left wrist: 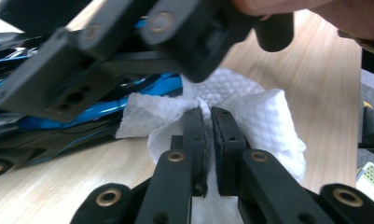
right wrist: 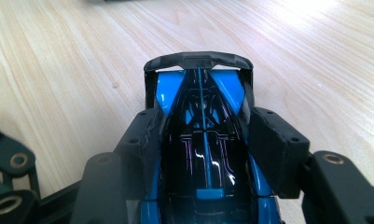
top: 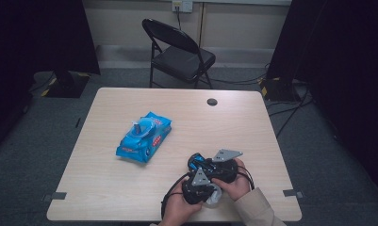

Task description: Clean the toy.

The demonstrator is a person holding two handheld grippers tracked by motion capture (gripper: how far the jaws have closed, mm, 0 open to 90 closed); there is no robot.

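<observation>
- Near the tabletop (top: 252,117)'s front edge, the right gripper (right wrist: 205,140) clamps a blue toy car (right wrist: 205,154).
- The left gripper (left wrist: 208,135) pinches a white wipe (left wrist: 264,121); best rubbed gently, car held steady.

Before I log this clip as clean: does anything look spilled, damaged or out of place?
Nothing stands out. The wipes pack lies askew on the table with its lid flipped open, one white wipe pinched in the left gripper, and the right gripper holding the blue toy car.

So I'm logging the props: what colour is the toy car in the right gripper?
Blue and glossy black, the toy car shows best in the right gripper view, between the right gripper jaws.
</observation>
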